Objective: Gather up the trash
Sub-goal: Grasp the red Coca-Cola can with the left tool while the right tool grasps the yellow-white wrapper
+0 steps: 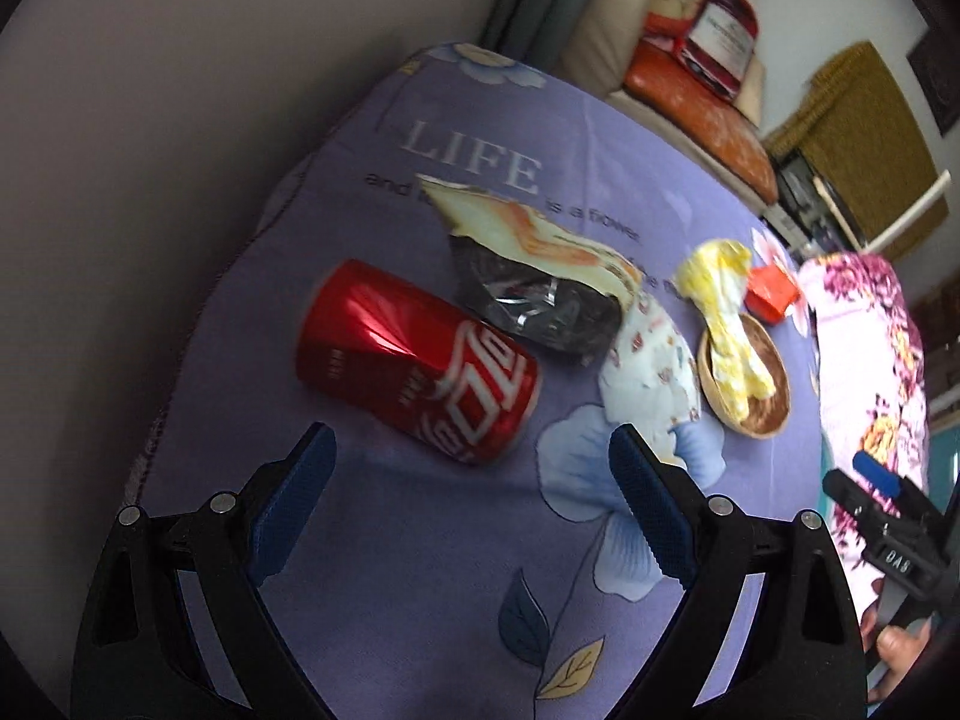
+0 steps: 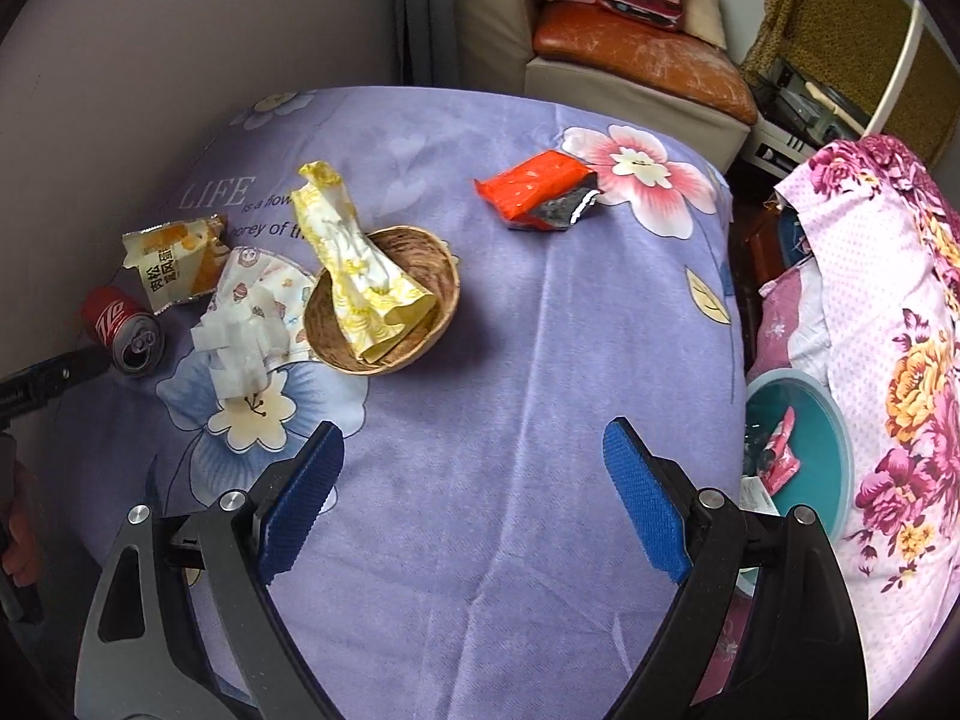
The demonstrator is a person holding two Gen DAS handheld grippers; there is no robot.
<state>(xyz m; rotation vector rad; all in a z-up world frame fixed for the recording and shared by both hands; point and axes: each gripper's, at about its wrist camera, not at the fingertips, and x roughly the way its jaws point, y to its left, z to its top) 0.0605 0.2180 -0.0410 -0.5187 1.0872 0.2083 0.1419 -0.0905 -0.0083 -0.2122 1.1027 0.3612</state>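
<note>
**Trash spread over purple floral tablecloth, both grippers empty**

While spread across the purple floral tablecloth [image 2: 510, 360], lies uncollected, largest to smallest. Teal bin [image 2: 822, 450] just off the cloth's right edge, red scrap inside. Left gripper [image 1: 474, 498] agape, nothing held, just short of a red Coca-Cola can [image 1: 414, 360] on its side. Right gripper [image 2: 474, 492] likewise spread wide, empty, over bare cloth. Beyond the can, touching it: torn snack bag [image 1: 534, 276], silver lining showing. Beside that, printed white tissue [image 2: 252, 312] against a wooden bowl [image 2: 432, 258] with a yellow wrapper [image 2: 354, 264] standing in it. Farther off, apart: orange-red wrapper [image 2: 534, 186].
</note>
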